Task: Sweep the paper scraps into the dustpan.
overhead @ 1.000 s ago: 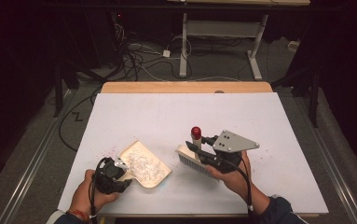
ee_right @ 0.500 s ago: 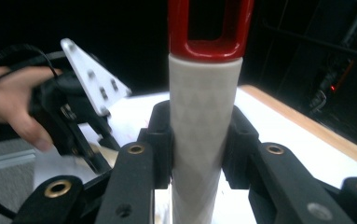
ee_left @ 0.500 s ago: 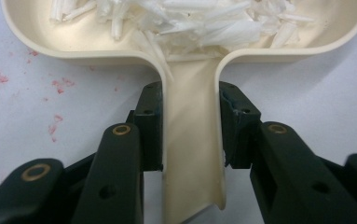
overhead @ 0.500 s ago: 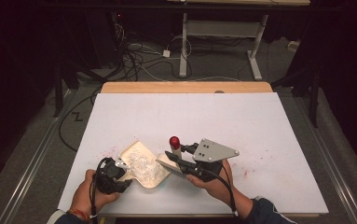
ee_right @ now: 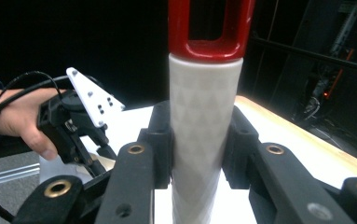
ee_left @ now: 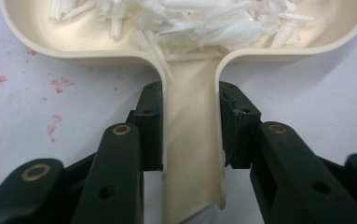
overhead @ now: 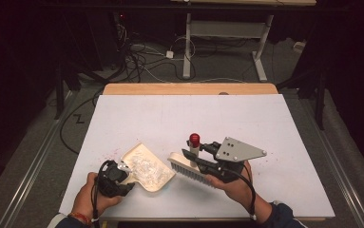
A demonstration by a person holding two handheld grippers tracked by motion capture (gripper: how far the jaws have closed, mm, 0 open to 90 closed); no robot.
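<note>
A cream dustpan (overhead: 147,166) lies on the white table near its front edge, with white shreds (ee_left: 181,21) heaped in its pan (ee_left: 73,46). My left gripper (overhead: 124,174) is shut on the dustpan's handle (ee_left: 192,154), one jaw on each side. To its right, my right gripper (overhead: 192,156) is shut on a brush's white handle (ee_right: 206,116), whose red looped end (overhead: 195,139) points up. The brush head (overhead: 189,169) touches the table just right of the dustpan, bristles down. The right gripper view looks over at the left gripper (ee_right: 80,135) and the hand holding it.
Red specks (ee_left: 55,84) stain the white tabletop (overhead: 189,114) left of the dustpan handle. A bare wooden strip (overhead: 189,89) runs along the table's far edge. Cables (overhead: 146,61) and a desk frame (overhead: 227,33) sit on the dark floor beyond.
My right gripper swept the brush left up to the dustpan's mouth, then drew back a little to the right. The left gripper and dustpan have stayed put.
</note>
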